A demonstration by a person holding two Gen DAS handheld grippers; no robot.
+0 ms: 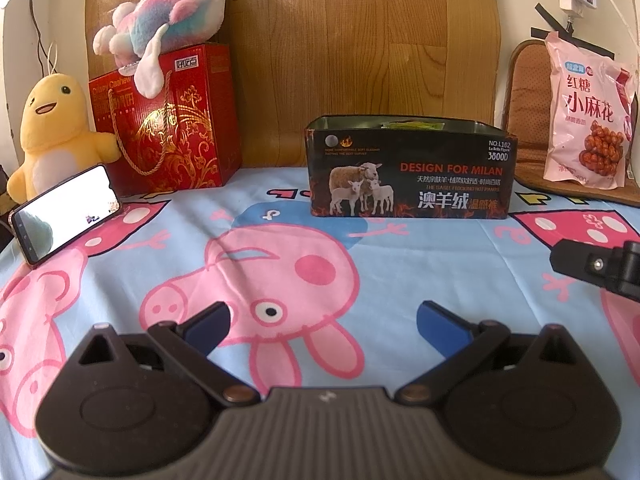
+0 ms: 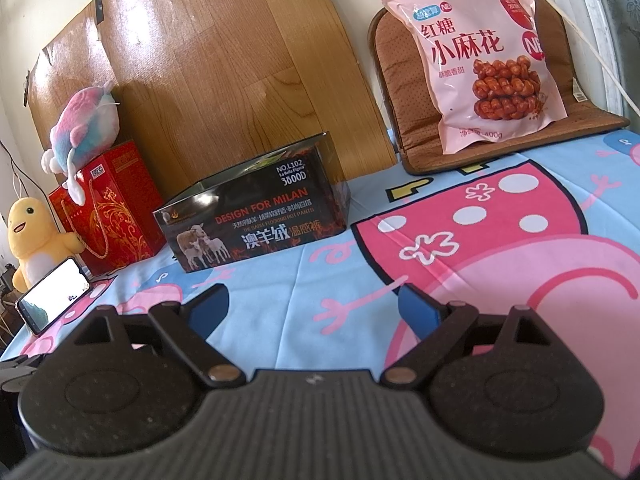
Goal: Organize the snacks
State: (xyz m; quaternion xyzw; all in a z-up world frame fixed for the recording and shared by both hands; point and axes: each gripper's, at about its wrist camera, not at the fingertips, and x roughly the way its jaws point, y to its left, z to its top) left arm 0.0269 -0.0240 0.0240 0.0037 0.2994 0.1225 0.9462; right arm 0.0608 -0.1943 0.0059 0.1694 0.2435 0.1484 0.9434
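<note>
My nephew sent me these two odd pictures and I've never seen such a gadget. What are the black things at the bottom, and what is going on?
Those are hand-held tongs, one in each of a person's hands, each with a camera looking along its two fingers. One picture is from the left tongs, the other from the right tongs. Both are open and hold nothing. On the cartoon bedsheet stands an open black tin with some packets inside. A pink snack bag leans on a brown cushion. To the left are a red gift bag, two plush toys and a phone.
</note>
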